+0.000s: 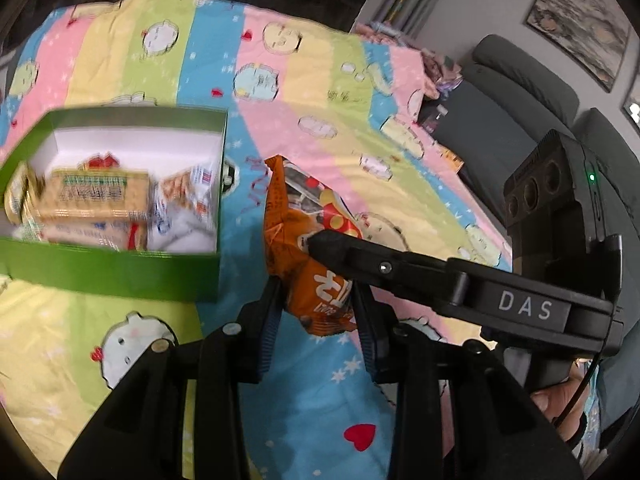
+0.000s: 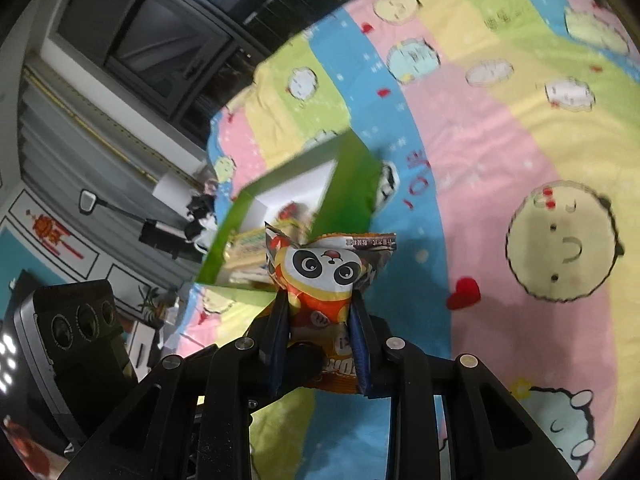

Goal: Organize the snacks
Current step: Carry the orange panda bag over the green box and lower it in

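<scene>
An orange snack packet with a panda print [image 1: 308, 240] hangs above the striped cartoon bedsheet. Both grippers grip it. My left gripper [image 1: 316, 296] is shut on its lower end. My right gripper [image 2: 320, 312] is shut on the same packet [image 2: 328, 272]; its finger [image 1: 360, 256] crosses in from the right in the left wrist view. A green box with a white inside [image 1: 120, 276] lies just left of the packet and holds several wrapped snacks [image 1: 96, 200]. The box also shows in the right wrist view [image 2: 352, 184], behind the packet.
The striped sheet [image 1: 328, 80] covers the whole surface. A grey sofa [image 1: 516, 92] stands at the far right, with framed pictures [image 1: 580, 24] on the wall. Dark windows and a cabinet [image 2: 120, 60] lie beyond the sheet's edge.
</scene>
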### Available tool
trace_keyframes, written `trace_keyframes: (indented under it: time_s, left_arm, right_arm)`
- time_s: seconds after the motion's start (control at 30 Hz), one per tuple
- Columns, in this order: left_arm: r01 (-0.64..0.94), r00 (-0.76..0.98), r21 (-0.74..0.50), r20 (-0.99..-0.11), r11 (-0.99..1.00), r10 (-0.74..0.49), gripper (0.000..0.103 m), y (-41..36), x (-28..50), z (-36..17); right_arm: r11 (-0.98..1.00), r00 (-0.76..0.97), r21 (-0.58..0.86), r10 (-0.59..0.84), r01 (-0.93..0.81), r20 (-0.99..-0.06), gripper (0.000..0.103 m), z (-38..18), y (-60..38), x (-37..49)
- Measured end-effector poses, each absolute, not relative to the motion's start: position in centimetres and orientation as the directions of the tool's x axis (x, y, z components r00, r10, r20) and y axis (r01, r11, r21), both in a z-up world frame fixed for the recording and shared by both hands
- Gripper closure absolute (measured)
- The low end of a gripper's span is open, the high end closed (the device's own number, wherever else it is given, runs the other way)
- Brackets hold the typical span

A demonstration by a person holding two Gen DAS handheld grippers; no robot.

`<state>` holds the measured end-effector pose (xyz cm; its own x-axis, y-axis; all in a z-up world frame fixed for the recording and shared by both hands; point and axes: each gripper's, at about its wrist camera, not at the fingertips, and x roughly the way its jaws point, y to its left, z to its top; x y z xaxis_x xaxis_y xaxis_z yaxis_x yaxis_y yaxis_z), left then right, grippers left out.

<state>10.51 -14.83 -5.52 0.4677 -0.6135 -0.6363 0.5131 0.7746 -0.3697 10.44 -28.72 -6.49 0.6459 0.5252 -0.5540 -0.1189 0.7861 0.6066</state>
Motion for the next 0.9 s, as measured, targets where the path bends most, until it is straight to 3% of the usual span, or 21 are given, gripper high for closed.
trace_keyframes:
  time_s: [0.5, 0.9]
  left_arm:
    - [0.435, 0.614, -0.295, -0.594, 0.851, -0.520, 0.068, -8.1, 15.2, -2.4]
    - [0.374, 0.606, -0.327, -0.623, 0.868, -0.495, 0.068, -4.5, 19.0, -4.0]
  right_arm:
    - [0.773, 0.619, 0.562, 0.603, -0.296, -0.503, 0.073, -2.9, -21.4, 17.0]
    - [0.774, 0.561, 0.551, 0.617, -0.311, -0.551, 0.073, -4.3, -17.5, 21.8]
